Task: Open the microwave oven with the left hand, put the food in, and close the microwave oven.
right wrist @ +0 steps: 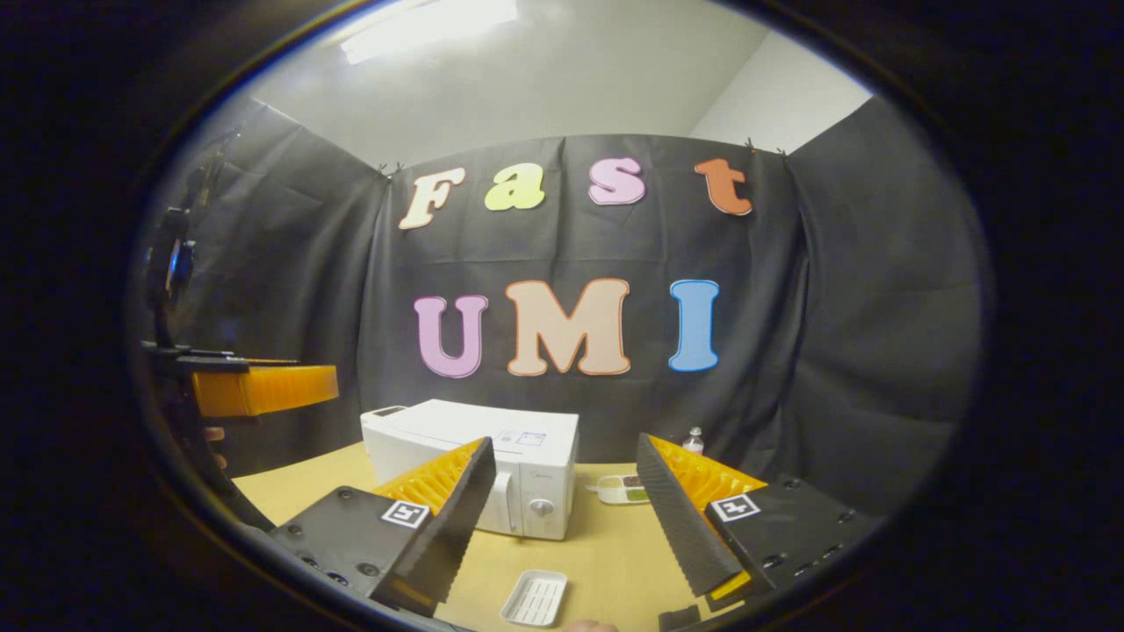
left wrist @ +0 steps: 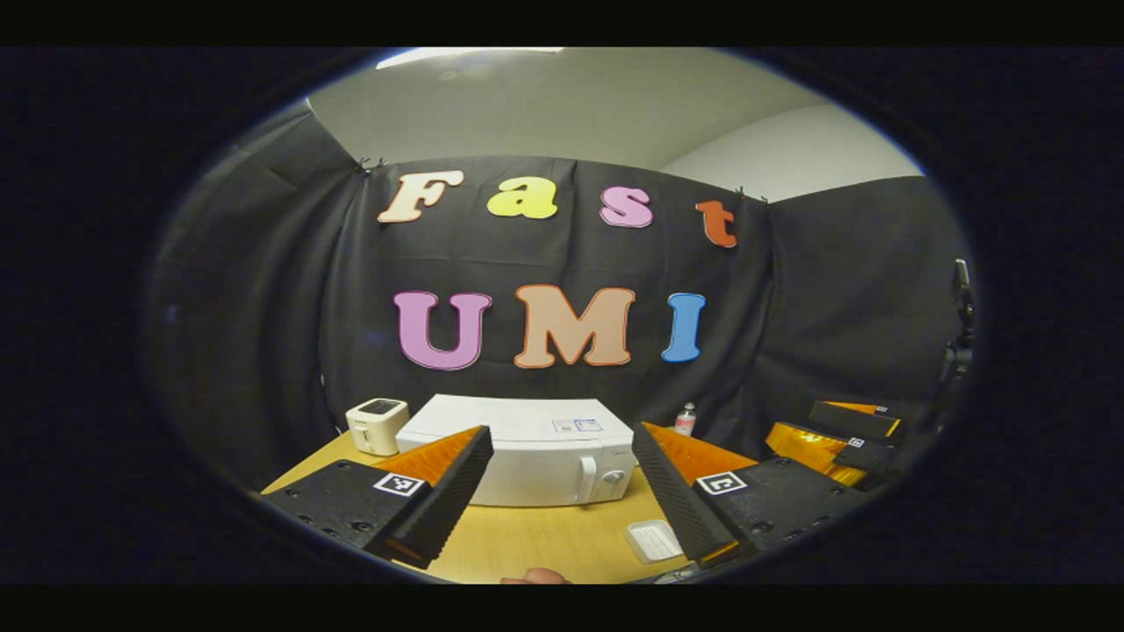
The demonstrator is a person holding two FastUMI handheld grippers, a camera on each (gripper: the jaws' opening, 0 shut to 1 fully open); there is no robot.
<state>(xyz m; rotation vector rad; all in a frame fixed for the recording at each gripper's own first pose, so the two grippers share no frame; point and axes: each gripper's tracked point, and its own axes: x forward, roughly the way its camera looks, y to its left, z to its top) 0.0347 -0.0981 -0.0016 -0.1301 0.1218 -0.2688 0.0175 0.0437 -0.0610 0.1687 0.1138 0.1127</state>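
The microwave [right wrist: 479,456] looked like smooth glossy plastic (its door shut); the table [right wrist: 606,553] was matt pale wood.

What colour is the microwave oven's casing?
White; the microwave oven shows best in the right gripper view.

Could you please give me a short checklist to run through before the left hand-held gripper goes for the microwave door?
1. Microwave door shut, handle facing the grippers: ok, the door looks closed and its handle shows at the front right.
2. Left hand-held gripper open and empty: ok, fingers stand wide apart.
3. Right hand-held gripper open and empty: ok, nothing between its fingers.
4. Food located: ok, a food container lies on the table right of the microwave.
5. Path to the handle: ok, though a white tray lies on the table in front.
6. Inside of the microwave free: cannot tell.
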